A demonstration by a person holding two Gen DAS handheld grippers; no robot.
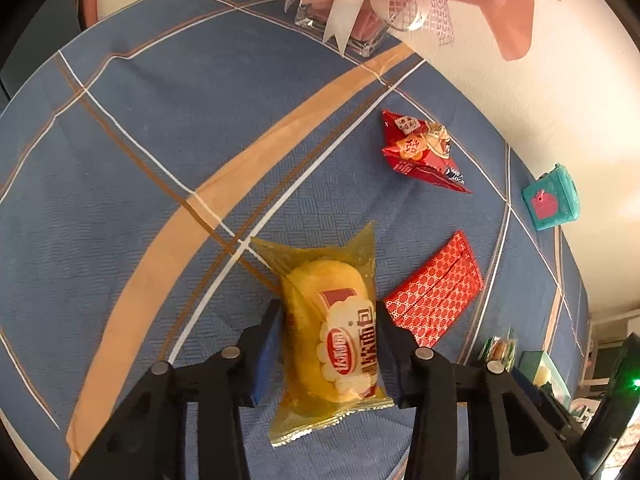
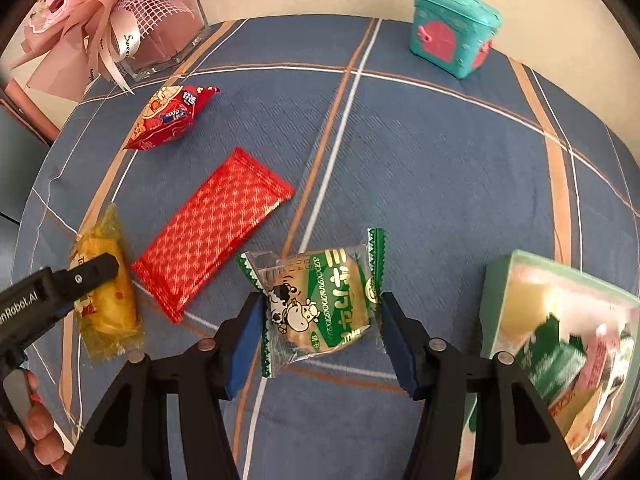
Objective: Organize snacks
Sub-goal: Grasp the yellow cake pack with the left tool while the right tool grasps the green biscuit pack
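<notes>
My left gripper (image 1: 328, 320) is shut on a yellow bread packet (image 1: 336, 340), fingers pressed on both its sides; it also shows in the right wrist view (image 2: 106, 300). My right gripper (image 2: 320, 312) is shut on a green-and-clear biscuit packet (image 2: 320, 304). A flat red patterned packet (image 2: 216, 228) lies between the two, also in the left wrist view (image 1: 436, 300). A red snack bag (image 2: 168, 116) lies farther back, also in the left wrist view (image 1: 420, 148). A green tray (image 2: 560, 332) holding snacks sits at the right.
The table carries a blue plaid cloth (image 2: 420, 160). A teal toy box (image 2: 452, 32) stands at the back right. A glass vase (image 2: 160, 32) with pink wrapping and ribbons stands at the back left. A wall runs behind the table.
</notes>
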